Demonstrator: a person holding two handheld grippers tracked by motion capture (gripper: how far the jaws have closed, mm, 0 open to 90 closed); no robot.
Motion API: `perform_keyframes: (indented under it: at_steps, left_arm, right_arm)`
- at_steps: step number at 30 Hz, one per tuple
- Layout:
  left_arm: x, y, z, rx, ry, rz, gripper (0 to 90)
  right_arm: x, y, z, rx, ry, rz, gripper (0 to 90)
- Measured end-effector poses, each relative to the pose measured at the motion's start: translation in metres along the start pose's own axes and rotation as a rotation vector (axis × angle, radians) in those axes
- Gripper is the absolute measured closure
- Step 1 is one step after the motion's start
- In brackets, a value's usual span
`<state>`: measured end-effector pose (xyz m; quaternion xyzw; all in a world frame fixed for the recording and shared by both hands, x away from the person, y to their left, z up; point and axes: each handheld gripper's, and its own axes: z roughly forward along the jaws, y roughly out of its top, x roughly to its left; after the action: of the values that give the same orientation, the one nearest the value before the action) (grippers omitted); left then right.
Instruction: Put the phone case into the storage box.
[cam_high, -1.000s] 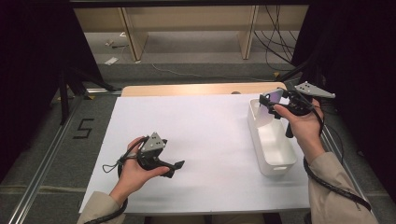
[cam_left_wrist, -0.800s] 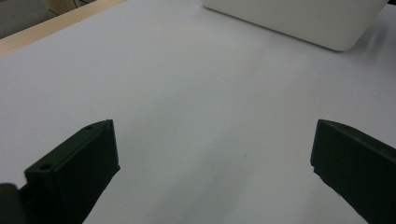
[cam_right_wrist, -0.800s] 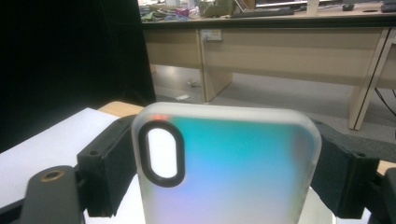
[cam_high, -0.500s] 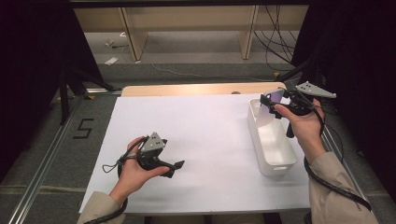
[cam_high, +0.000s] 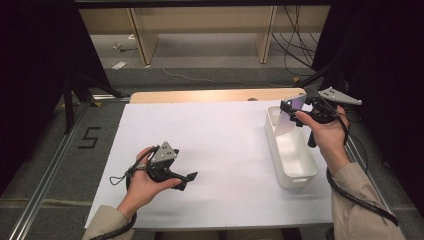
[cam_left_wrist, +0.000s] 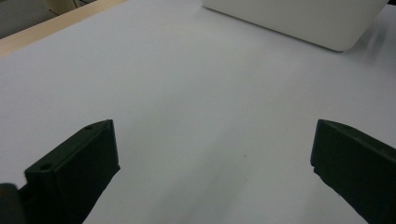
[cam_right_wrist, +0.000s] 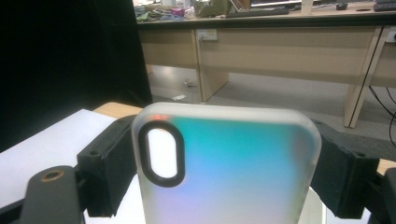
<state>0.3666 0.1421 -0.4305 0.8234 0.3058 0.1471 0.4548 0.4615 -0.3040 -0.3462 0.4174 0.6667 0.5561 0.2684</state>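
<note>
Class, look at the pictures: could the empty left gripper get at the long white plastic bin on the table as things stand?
Probably yes. The left gripper sits with jaws wide open, nothing between them, and only bare white tabletop lies between it and the long white plastic bin. The right gripper holds a frosted phone case above the bin's far end.

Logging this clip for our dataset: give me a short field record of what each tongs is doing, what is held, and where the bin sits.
held item: phone case, frosted with a teal-to-violet sheen and an oval camera cutout
right tongs: shut on the case's two sides, raised over the bin's far end
left tongs: open, empty, low over the white table
bin: white, oblong, on the table's right side
</note>
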Motion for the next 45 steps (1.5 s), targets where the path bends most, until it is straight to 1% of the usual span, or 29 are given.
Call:
perform_keyframes:
  at_steps: [45]
  left_arm:
    - [0.0004, 0.0000, -0.0001, -0.004, 0.002, 0.001, 0.6]
  right_arm:
    - [-0.0081, -0.0005, -0.0019, 0.003, -0.033, 0.003, 18.7]
